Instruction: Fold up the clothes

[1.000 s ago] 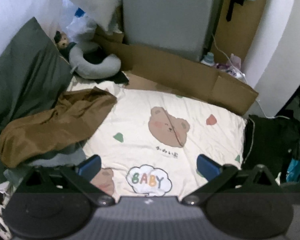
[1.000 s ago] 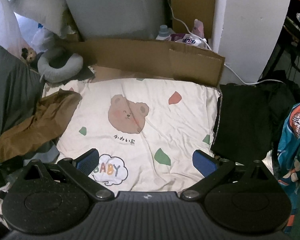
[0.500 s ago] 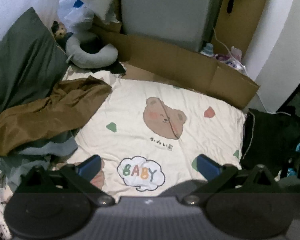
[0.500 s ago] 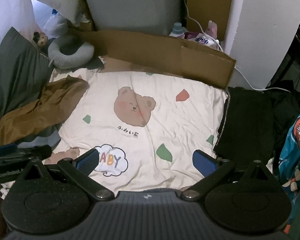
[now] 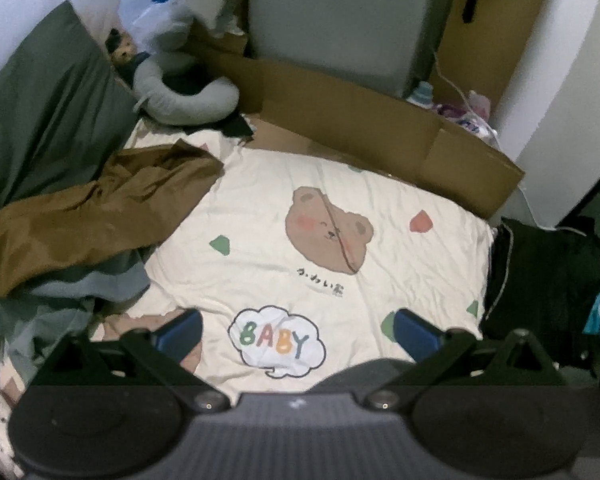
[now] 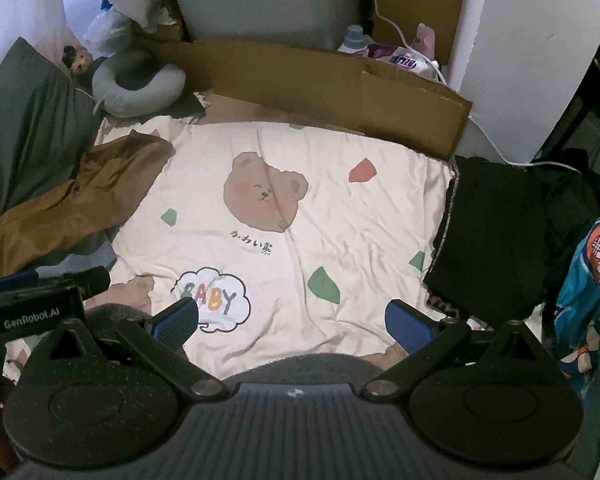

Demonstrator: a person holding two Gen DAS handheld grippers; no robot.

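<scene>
Left wrist view: both the left gripper (image 5: 298, 332) and right gripper (image 6: 292, 322) hover wide apart, empty, above the bear-print blanket (image 5: 400, 264); brown garment (image 5: 88, 216) lies at its left edge.

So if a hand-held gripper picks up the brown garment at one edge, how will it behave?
The brown garment lies crumpled in soft folds over other clothes, so it is probably floppy and would hang and trail rather than keep its shape. The cloth looks thin and slightly shiny, so it may be light and could slip from a shallow pinch.

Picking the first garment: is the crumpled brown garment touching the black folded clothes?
Apart. The right wrist view shows brown garment left, black clothes right, bear-print sheet between.
</scene>
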